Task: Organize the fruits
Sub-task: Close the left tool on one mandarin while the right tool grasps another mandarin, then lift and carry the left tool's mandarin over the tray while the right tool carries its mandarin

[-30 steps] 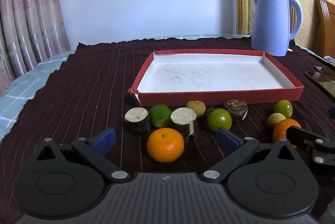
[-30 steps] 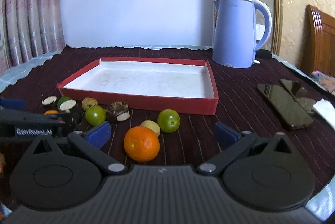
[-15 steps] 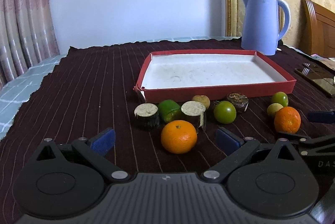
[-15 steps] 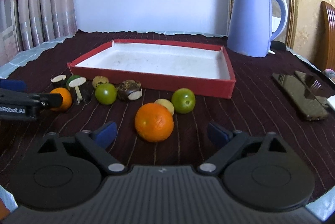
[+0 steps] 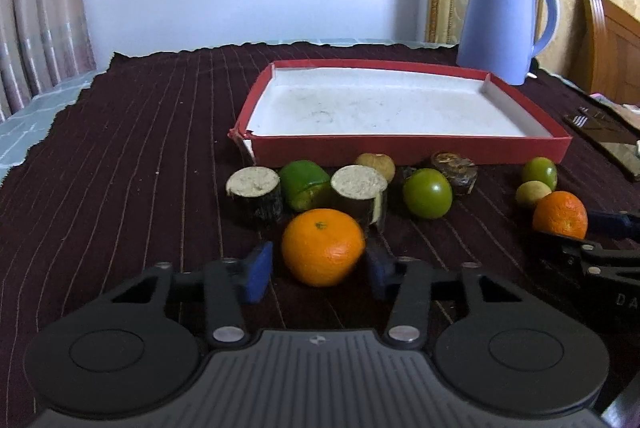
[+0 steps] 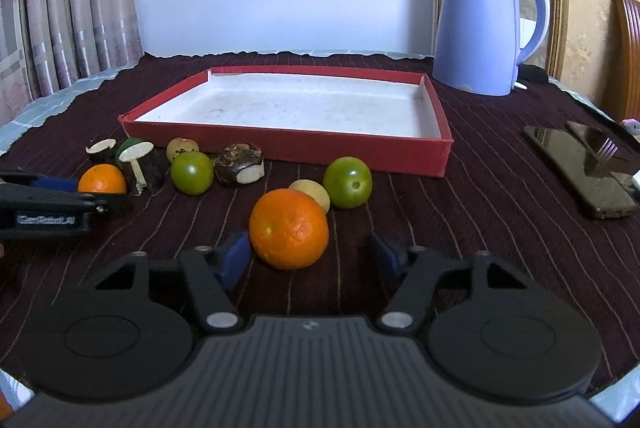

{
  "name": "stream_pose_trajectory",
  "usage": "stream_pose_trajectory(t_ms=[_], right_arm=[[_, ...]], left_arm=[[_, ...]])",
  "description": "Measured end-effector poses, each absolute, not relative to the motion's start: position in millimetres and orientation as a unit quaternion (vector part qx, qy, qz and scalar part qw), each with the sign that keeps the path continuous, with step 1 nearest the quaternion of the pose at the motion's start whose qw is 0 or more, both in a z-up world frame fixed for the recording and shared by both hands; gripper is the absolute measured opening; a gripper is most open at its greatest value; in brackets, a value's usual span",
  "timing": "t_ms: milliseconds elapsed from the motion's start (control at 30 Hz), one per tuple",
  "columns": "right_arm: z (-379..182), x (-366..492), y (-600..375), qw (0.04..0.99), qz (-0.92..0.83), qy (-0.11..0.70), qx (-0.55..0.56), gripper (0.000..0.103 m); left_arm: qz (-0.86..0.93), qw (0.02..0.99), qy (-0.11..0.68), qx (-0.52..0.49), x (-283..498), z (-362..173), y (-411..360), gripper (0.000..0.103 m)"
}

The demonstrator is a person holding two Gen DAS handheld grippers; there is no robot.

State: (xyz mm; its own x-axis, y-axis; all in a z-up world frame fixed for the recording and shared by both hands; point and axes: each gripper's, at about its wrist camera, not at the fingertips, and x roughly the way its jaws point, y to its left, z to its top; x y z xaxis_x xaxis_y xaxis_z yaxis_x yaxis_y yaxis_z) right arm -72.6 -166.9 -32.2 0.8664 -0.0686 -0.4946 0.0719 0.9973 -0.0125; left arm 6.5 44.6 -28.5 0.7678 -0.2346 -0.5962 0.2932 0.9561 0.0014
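Observation:
An empty red tray [image 5: 404,148] [image 6: 280,144] with a white floor lies on a dark striped cloth. Several fruits lie in front of it. My left gripper [image 5: 318,270] is open, its blue pads either side of an orange [image 5: 322,246], close but with small gaps. My right gripper [image 6: 310,258] is open around a second orange [image 6: 289,228], the left pad near it, the right pad well apart. Green fruits [image 5: 427,193] [image 6: 347,182], two cut dark cylinders [image 5: 254,194] [image 5: 360,192], a yellow fruit [image 6: 314,193] and brown pieces [image 6: 239,168] lie nearby.
A blue kettle [image 5: 502,22] [image 6: 480,28] stands behind the tray at the right. Two phones [image 6: 580,164] lie on the cloth at the far right. A wooden chair [image 5: 612,48] and a curtain [image 6: 64,0] flank the table.
Both grippers have moved forward onto their oranges, and their jaws have narrowed, the left more than the right. The fruits have not moved.

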Motion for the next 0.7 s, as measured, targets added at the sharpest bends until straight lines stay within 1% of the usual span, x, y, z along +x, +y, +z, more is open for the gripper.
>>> stream_pose_trajectory(t_ms=[67, 133, 333, 700], right_arm=[[-30.6, -73.3, -166.7, 0.966, -0.033, 0.255, 0.007, 0.046], [-27.8, -74.4, -167.2, 0.967, -0.031, 0.253, 0.012, 0.038], [-25.4, -77.0, -165.9, 0.967, -0.021, 0.253, 0.017, 0.037], [-6.0, -77.6, -164.9, 0.975, -0.024, 0.222, 0.012, 0.037]], left_arm=[[-0.140, 0.939, 0.311, 0.043, 5.4, -28.2, 45.8, 0.041], [-0.140, 0.939, 0.310, 0.041, 3.8, -28.1, 46.9, 0.041], [-0.143, 0.940, 0.307, 0.029, -1.0, -20.4, 47.3, 0.041], [-0.148, 0.948, 0.273, 0.071, -8.2, 0.1, 8.2, 0.041]])
